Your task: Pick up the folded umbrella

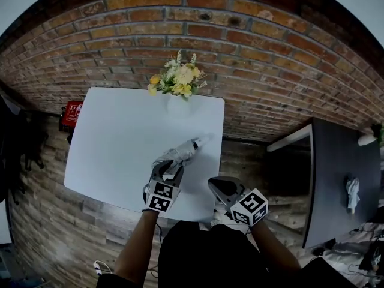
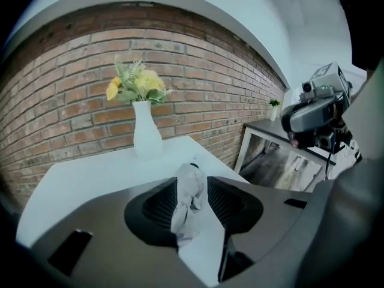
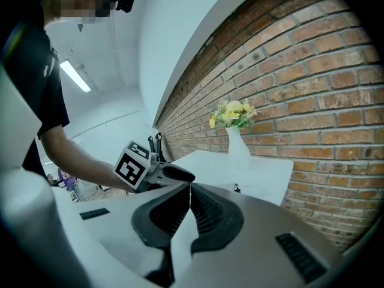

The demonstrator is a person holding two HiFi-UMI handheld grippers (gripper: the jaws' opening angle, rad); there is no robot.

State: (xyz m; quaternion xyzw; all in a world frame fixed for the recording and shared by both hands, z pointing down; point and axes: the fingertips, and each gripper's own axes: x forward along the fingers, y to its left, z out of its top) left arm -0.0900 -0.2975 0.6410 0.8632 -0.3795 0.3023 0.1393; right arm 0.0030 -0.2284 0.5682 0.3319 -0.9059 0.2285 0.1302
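The folded umbrella (image 1: 187, 150), a grey crumpled bundle, lies slanted on the white table (image 1: 120, 143) near its front right part. My left gripper (image 1: 174, 168) is down over the umbrella's near end. In the left gripper view the umbrella (image 2: 191, 200) stands between the two dark jaws, which sit close on either side without clearly pressing it; the left gripper (image 2: 192, 182) is open. My right gripper (image 1: 218, 186) hovers at the table's front right corner, apart from the umbrella. Its jaws meet at the tips with nothing between them, so the right gripper (image 3: 190, 188) is shut.
A white vase of yellow flowers (image 1: 178, 86) stands at the table's far edge against the brick wall. A dark table (image 1: 342, 173) with a white cloth on it is at the right. A red object (image 1: 73, 113) sits on the floor at the left.
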